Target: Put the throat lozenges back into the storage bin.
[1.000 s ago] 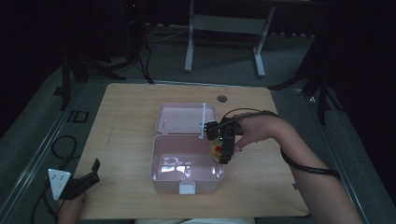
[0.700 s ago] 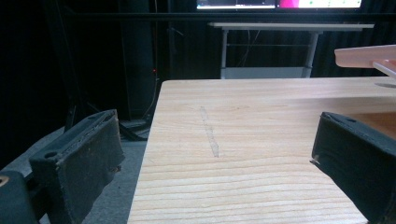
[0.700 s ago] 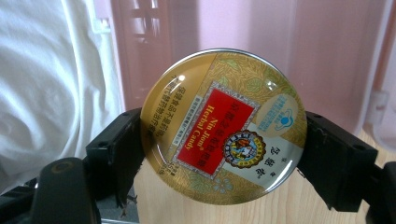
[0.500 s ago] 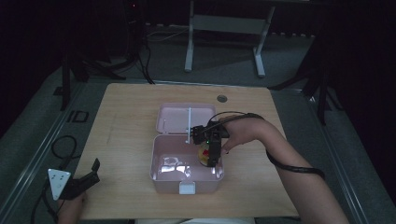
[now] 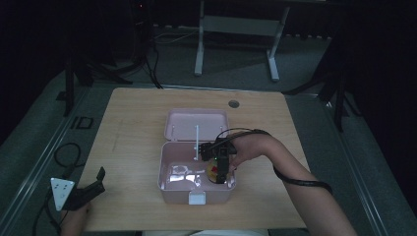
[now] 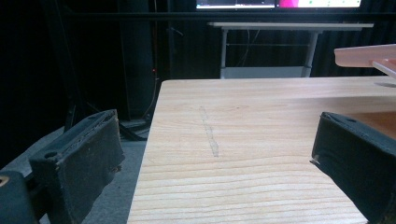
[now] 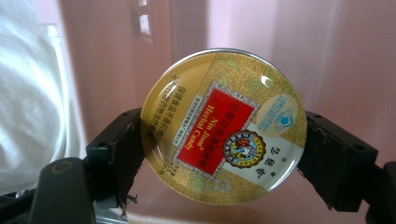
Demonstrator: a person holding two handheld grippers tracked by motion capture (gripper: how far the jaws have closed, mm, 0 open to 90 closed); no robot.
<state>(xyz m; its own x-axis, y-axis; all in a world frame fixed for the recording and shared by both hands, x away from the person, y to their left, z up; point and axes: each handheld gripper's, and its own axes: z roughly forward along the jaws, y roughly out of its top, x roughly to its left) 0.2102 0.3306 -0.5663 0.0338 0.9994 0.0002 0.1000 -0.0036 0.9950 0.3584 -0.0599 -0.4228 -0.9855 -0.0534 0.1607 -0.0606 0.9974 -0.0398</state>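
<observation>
A round gold candy tin (image 7: 224, 128) with a red label sits clamped between the two black jaws of my right gripper (image 7: 219, 149). In the high view that gripper (image 5: 220, 169) reaches down into the right side of an open pink box (image 5: 167, 183), and the tin (image 5: 213, 170) shows as a yellow and red spot inside. The box lid (image 5: 196, 123) lies flat behind it. My left gripper (image 5: 93, 188) rests at the table's front left corner, away from the box. Its jaws stand wide apart over bare wood in the left gripper view (image 6: 215, 163).
A wooden table (image 5: 133, 123) holds the box near its middle. A white patch (image 5: 179, 172) lies on the box floor at the left. A round hole (image 5: 234, 104) marks the table's far side. A stand's metal legs (image 5: 236, 44) rise behind the table.
My right gripper has moved left and down with the tin, from over the box's right rim into the box. The left gripper has stayed put.
</observation>
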